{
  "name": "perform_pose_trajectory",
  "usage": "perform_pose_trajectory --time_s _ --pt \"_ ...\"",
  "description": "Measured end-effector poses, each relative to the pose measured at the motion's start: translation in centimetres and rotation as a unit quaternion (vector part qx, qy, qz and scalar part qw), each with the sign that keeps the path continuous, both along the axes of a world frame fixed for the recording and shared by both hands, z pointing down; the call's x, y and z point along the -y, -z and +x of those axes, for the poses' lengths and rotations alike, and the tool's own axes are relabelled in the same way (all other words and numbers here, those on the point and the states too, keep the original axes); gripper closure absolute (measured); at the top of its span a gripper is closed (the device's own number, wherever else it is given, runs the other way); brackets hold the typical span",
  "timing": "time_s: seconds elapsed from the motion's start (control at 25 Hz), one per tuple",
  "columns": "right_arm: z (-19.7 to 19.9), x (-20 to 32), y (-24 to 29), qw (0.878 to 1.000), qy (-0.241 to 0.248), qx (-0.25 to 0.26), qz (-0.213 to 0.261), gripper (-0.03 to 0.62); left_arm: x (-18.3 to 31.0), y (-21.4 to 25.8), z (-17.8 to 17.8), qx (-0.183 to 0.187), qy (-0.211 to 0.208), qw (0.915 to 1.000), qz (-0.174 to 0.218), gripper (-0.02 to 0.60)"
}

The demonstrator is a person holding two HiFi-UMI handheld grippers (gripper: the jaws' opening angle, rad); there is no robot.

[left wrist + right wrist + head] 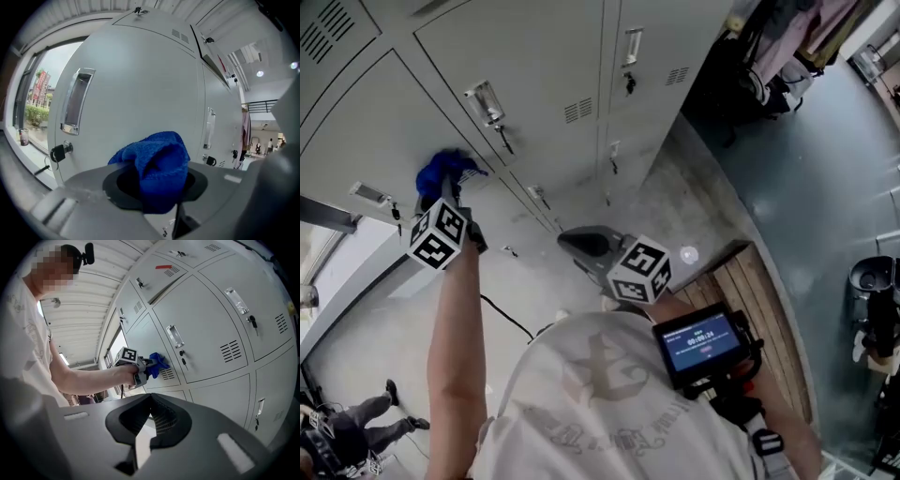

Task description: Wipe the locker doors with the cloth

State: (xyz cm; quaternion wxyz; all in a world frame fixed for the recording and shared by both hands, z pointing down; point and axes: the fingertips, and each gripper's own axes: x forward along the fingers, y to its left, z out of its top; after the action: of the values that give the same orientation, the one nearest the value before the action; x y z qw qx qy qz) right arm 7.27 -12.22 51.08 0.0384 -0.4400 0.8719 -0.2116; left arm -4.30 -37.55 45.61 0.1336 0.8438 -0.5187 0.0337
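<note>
My left gripper clamps the blue cloth and holds it against a shut locker door, to the right of its handle. My right gripper hangs apart, jaws together on nothing. I cannot read the small print on the screen.

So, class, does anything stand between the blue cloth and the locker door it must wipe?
Nothing visible does: the cloth, clamped in the left gripper, faces bare locker door, with its handle and lock off to one side.
</note>
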Motion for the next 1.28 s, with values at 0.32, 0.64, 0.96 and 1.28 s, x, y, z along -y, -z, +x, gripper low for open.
perform_pose_trajectory --time_s 0.32,0.64,0.96,1.28 --pt "2.5 -0.8 -0.2 1.0 -0.022 -0.002 -0.006 0.591 -1.0 -0.5 5.0 -0.02 -0.044 0.9986 -0.022 0.432" --pt "3.1 -1.2 -0.4 1.0 -0.025 -0.002 -0.009 0.591 -2.2 -2.8 9.2 0.128 -0.127 0.9835 0.011 0.433" --pt "3.5 -1.5 -0.4 0.999 -0.035 0.0 -0.011 0.591 -1.9 -6.9 9.5 0.233 -0.149 0.9607 0.025 0.437" --pt "2.7 -1.3 -0.6 0.999 -0.033 -0.001 -0.013 0.591 -1.1 -6.4 4.8 0.135 -0.089 0.9863 -0.031 0.437"
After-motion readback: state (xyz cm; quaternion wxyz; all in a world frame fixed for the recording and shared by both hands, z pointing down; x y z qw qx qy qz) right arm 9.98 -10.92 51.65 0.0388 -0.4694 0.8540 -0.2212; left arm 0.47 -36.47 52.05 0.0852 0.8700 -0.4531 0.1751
